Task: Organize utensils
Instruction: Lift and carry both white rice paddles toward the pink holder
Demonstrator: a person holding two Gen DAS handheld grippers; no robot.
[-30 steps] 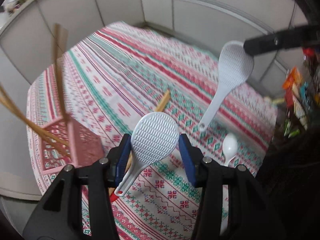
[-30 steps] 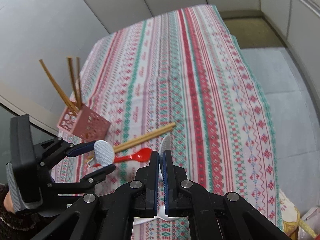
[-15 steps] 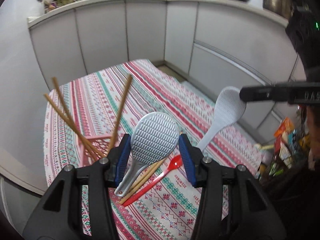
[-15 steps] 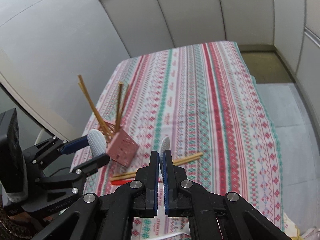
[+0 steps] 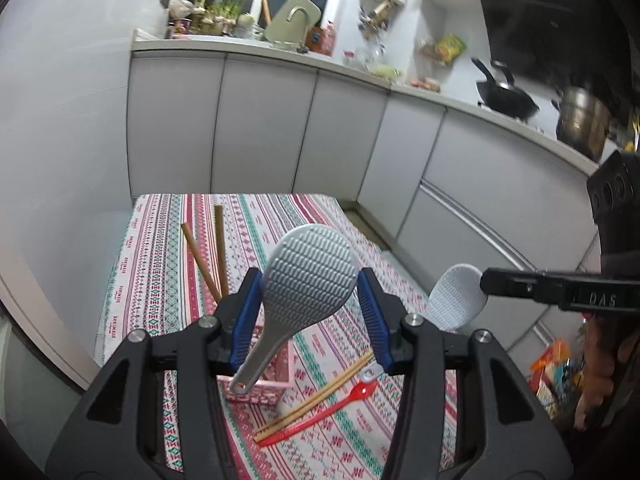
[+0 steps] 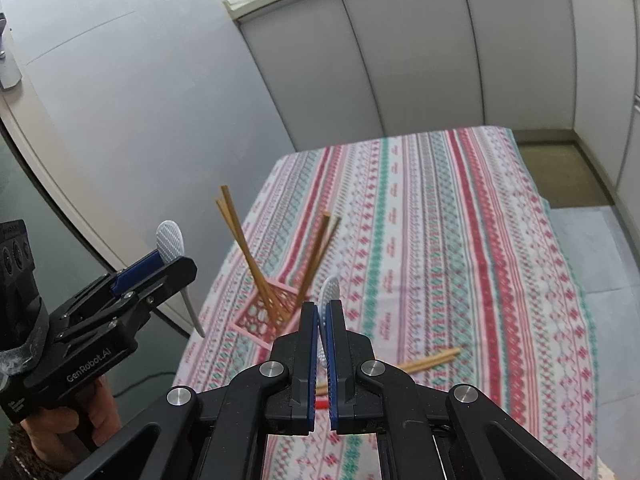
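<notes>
My left gripper [image 5: 310, 280] is shut on the head of a grey rice paddle [image 5: 308, 276], whose handle hangs down over the pink basket [image 5: 262, 390]. Two chopsticks [image 5: 219, 248] stand in that basket. My right gripper [image 6: 322, 306] is shut on a white rice paddle [image 6: 330, 290], seen edge-on here and broadside as the white rice paddle [image 5: 456, 300] in the left wrist view. Below and beyond its tips stands the pink basket [image 6: 260, 316] holding several chopsticks [image 6: 240, 240]. A loose chopstick pair [image 5: 316, 396] and a red spoon [image 5: 320, 408] lie on the striped tablecloth [image 6: 440, 220].
Grey cabinets [image 5: 260, 128] run behind the table under a worktop with a wok [image 5: 506, 100] and a pot [image 5: 580, 124]. A hand [image 6: 60, 428] holds the left gripper [image 6: 176, 268] past the table's left edge. Snack packets [image 5: 556, 372] sit low at the right.
Both grippers have risen and drawn back with their paddles held. The left one has rolled and tilted up, so the worktop now shows and the basket sits under its paddle's handle.
</notes>
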